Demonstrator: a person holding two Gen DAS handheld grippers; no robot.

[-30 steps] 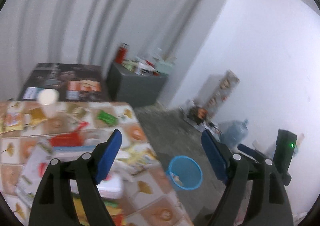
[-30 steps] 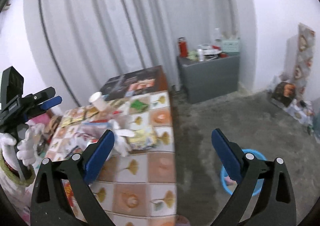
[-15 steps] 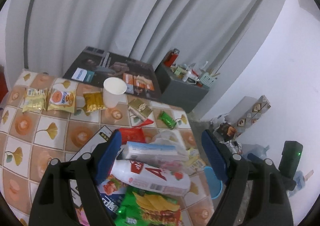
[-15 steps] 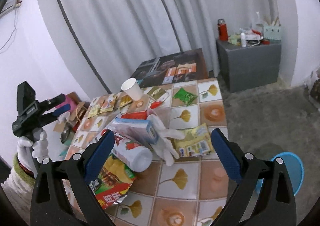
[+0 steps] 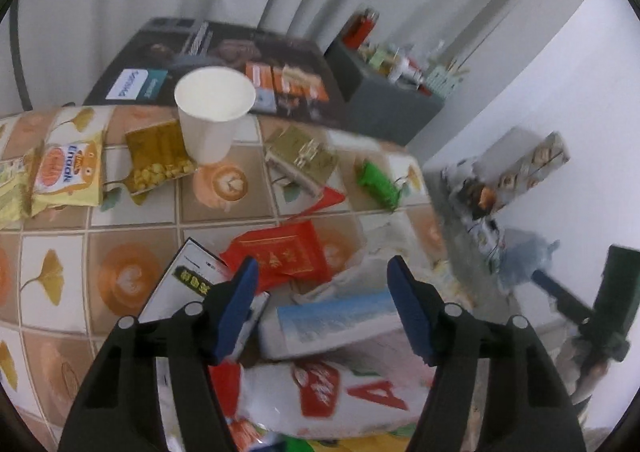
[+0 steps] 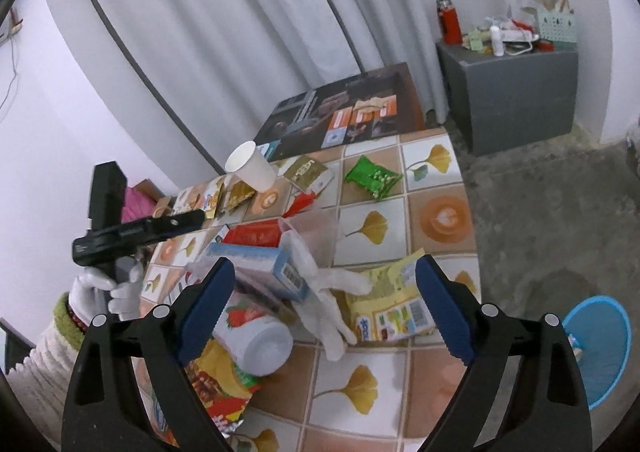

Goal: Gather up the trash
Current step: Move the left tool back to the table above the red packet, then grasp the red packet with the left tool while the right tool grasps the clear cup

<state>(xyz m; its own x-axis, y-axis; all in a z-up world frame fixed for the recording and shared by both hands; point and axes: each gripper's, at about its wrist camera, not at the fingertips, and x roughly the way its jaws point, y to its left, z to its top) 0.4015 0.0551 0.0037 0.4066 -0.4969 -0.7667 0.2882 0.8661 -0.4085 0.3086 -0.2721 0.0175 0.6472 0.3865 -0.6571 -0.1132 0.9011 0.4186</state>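
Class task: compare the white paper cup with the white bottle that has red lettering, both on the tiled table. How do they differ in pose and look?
The white paper cup stands upright with its mouth open; the white bottle lies on its side and is capped. The cup is plain white; the bottle carries red lettering and a strawberry picture. The cup stands apart near the table's far edge; the bottle sits in the pile under a blue-and-white box. Both are white.

The table [image 6: 436,252] bears orange-and-white tiles with yellow ginkgo leaves. On it: a white cup [image 5: 212,120], a green packet [image 6: 372,174], a red packet [image 5: 280,256], a pale-blue box [image 6: 256,258]. Lower right, a blue basket [image 6: 600,348].
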